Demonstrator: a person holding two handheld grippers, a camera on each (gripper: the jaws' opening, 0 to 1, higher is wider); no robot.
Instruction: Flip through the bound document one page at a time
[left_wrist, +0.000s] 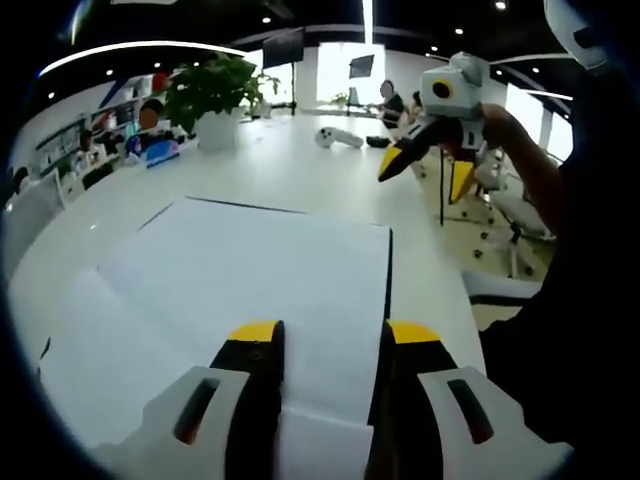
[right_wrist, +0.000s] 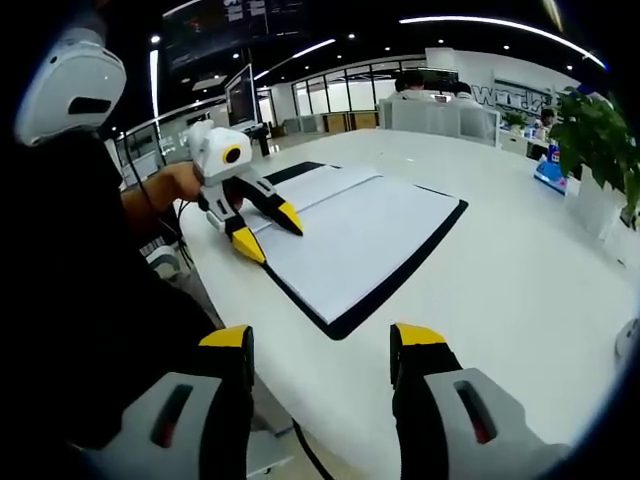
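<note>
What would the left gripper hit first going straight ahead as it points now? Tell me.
The left gripper, jaws open, points low over the open document. Straight on it would probably meet the white page first, then the bare table beyond; depth is hard to judge.

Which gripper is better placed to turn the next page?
Probably the left gripper: its open jaws sit at the document edge. The right gripper is raised in the air, away from the pages.

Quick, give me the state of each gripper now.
Left gripper: open, jaws spread at the edge of the bound document, gripping nothing.
Right gripper: open, held up above the table, empty.
</note>
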